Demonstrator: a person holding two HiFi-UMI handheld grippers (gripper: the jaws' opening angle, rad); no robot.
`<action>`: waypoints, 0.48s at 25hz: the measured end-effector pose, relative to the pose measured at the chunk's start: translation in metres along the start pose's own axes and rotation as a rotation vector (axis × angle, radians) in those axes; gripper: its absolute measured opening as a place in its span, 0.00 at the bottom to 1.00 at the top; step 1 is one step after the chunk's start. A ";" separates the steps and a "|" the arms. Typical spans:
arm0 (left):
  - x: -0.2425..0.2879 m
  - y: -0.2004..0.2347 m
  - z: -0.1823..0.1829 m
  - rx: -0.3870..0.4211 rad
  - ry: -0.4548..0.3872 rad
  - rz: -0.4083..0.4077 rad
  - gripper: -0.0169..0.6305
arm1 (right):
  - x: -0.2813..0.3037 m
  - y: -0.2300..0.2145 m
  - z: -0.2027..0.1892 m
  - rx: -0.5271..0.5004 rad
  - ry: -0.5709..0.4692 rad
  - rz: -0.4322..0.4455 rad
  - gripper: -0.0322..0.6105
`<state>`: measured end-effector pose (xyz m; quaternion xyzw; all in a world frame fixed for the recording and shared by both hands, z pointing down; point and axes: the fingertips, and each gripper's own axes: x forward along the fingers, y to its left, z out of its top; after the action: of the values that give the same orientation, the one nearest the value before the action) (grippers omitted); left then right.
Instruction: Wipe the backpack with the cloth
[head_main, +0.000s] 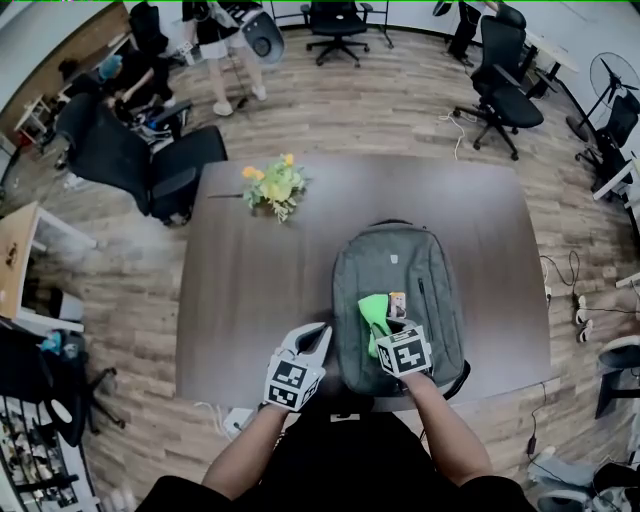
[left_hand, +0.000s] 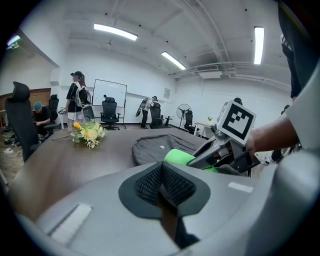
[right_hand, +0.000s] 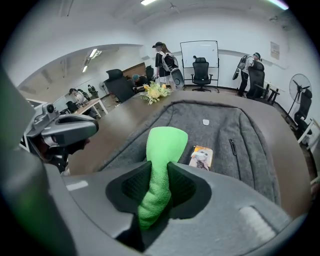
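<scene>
Nearby, left gripper (left_hand: 161, 176): its own view showed the jaws pressed together on nothing; overhead it hung above bare table (head_main: 245, 290), just beside the backpack's left edge.
Right gripper (right_hand: 159, 189): clamped on the green cloth (right_hand: 165, 145), a pinch only its own camera showed.
Cloth: bunched up and poking past the pads, over the backpack's near half; the left gripper view caught it only from the side.
Backpack (head_main: 400, 262): grey, flat on the brown table by the near edge; whole only from overhead.
Small card (right_hand: 202, 156): on the backpack, just beside the cloth.
Flowers (head_main: 272, 187): yellow bunch, beyond the backpack.
Far room: office chairs (head_main: 335, 25), standing people (head_main: 215, 45); the whiteboard (right_hand: 199, 54) appeared only in the gripper views.
</scene>
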<state>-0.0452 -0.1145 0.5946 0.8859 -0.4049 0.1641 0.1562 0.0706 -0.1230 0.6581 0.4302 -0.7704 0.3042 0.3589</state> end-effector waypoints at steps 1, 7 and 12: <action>0.001 -0.002 0.001 0.003 -0.002 -0.004 0.06 | -0.001 -0.004 -0.003 0.003 0.006 -0.005 0.20; 0.005 -0.007 0.001 0.013 0.003 -0.026 0.06 | -0.009 -0.025 -0.007 0.024 0.020 -0.044 0.20; 0.007 -0.010 -0.004 0.017 0.015 -0.040 0.06 | -0.018 -0.042 -0.010 0.046 0.035 -0.060 0.20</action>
<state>-0.0339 -0.1119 0.5997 0.8937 -0.3846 0.1713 0.1550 0.1169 -0.1256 0.6556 0.4561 -0.7435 0.3183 0.3713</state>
